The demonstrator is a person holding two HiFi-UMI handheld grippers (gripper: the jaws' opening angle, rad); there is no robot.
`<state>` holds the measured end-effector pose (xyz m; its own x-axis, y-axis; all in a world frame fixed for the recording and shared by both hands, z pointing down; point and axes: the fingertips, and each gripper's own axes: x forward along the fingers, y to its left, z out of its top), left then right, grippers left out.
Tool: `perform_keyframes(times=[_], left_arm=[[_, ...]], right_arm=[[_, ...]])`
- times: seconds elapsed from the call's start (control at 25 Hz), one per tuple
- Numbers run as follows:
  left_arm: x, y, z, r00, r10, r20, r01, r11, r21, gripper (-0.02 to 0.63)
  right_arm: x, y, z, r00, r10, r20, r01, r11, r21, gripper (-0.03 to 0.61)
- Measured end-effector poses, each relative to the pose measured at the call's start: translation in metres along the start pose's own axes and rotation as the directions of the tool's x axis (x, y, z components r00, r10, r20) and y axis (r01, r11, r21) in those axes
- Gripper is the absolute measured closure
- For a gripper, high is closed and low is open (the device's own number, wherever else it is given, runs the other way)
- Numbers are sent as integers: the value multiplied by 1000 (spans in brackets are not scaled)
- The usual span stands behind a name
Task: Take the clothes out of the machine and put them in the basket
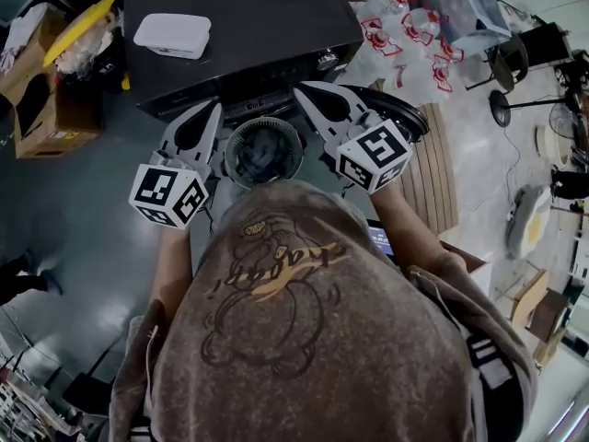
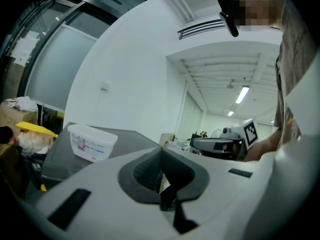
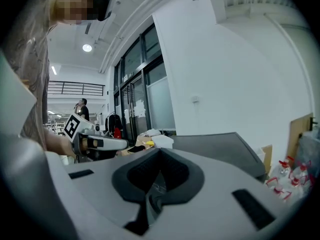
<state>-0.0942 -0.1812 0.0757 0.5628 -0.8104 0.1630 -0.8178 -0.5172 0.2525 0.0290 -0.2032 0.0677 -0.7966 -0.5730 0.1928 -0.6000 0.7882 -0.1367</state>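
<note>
Closest to the head camera is the person's shirt (image 1: 304, 339), filling the lower half of the view. Just past it at 12 o'clock sits a round ribbed tub (image 1: 234, 134) with dark clothes (image 1: 263, 155) bunched inside. I can't tell from this angle whether it's the machine's drum or the basket. The left gripper (image 1: 213, 110) hangs at the tub's 9 o'clock and the right gripper (image 1: 304, 92) at its 2 o'clock. Both have their jaws closed on nothing, and neither touches the cloth. The black machine (image 1: 239, 17) stands beyond at 12, with a white box (image 1: 172, 35) on top. I'd expect the clothes to be soft and limp, light unless damp, and apt to trail or snag on the rim. I'd open the jaws wide and bite a thick fold near the middle of the heap, not a loose edge.
</note>
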Motion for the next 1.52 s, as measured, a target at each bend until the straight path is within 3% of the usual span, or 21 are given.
perform_keyframes(times=[1.28,1.52], left_arm=[[-14,-6,6,995,95,27,-96,994,46,606],[-16,-18,4,996,83,23,-84,994,64,606]], right_arm=[[-1,7,-4,1000,22,23,-22,1000,4,584],[-8,11,-1,999,27,28,-27,1000,-7,584]])
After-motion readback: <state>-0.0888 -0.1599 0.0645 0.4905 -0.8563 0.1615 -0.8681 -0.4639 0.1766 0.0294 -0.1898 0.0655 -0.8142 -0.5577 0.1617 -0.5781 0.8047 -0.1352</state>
